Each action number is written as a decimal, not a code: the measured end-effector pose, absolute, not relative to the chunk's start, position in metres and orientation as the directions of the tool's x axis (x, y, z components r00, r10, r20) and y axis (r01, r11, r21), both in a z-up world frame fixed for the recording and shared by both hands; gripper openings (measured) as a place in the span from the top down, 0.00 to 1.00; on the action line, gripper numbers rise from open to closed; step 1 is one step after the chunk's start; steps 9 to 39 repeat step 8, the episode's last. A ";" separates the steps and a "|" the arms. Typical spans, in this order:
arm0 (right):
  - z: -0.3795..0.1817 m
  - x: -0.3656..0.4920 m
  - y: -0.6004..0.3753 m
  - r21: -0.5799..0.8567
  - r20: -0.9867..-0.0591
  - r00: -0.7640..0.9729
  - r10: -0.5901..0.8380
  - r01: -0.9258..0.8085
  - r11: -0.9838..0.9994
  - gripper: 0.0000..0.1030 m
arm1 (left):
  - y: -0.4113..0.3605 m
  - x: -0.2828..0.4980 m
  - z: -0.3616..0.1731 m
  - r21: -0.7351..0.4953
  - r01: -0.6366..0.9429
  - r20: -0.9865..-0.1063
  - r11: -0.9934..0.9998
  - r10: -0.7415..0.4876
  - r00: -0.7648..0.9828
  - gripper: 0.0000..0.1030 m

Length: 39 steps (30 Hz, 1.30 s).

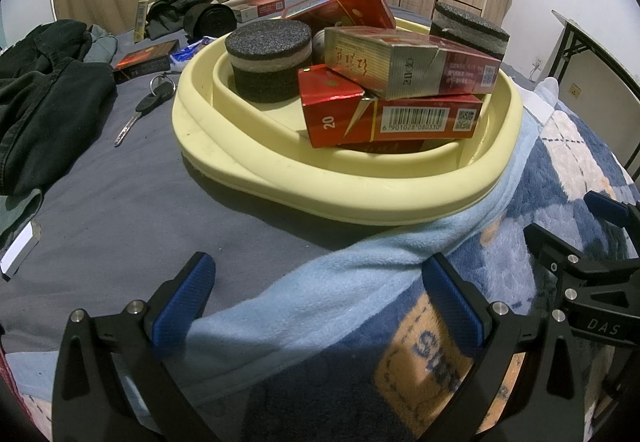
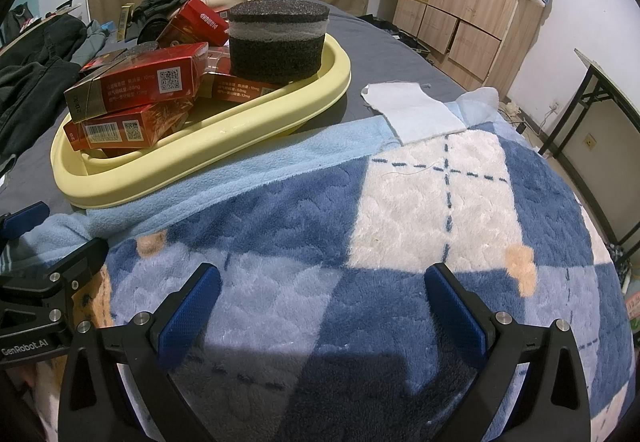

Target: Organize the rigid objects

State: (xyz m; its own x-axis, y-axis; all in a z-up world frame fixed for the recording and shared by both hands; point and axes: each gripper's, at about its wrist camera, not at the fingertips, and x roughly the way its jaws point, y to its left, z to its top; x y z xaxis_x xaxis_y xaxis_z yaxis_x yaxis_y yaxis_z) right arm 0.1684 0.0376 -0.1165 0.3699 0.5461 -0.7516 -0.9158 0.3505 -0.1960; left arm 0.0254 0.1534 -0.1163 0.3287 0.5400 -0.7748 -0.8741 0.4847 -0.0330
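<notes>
- Left gripper [image 1: 318, 294]: blue-padded fingers [image 1: 182, 300] spread wide at the bottom of the left wrist frame, nothing between them. They hang over the pale-blue fleece edge of the blue-and-white checked blanket [image 1: 560, 177]; contact with the fabric can't be told from this angle.
- Right gripper [image 2: 322, 306]: fingers [image 2: 456, 308] equally wide apart, bottom of the right wrist frame, empty, over the checked blanket.
- Right gripper also shows at the right edge of the left wrist frame; left gripper at the lower left edge of the right wrist frame.
- Pale yellow oval plastic tray [image 1: 248, 157], centre of the left wrist frame, upper left of the right wrist frame, sits on the grey bedsheet [image 1: 120, 201], its near rim touching the blanket edge.
- In the tray: stacked red cigarette packs [image 1: 390, 117], a gold-and-red pack [image 1: 408, 65] lying across the top, and two round black foam pucks with a grey band, one at the left [image 1: 268, 59], one at the far right rim [image 1: 470, 29].
- Outside the tray, left of frame: black-headed key with ring [image 1: 146, 103], another red pack [image 1: 146, 59], dark clothes [image 1: 44, 97].
- White cloth patch [image 2: 412, 111] lies right of the tray.
</notes>
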 end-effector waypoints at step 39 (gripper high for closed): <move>-0.116 0.168 0.038 -0.196 -0.752 0.370 0.546 -0.916 0.351 0.00 | 0.155 0.024 -0.114 -0.049 -0.872 -0.771 0.487 0.537 0.342 0.00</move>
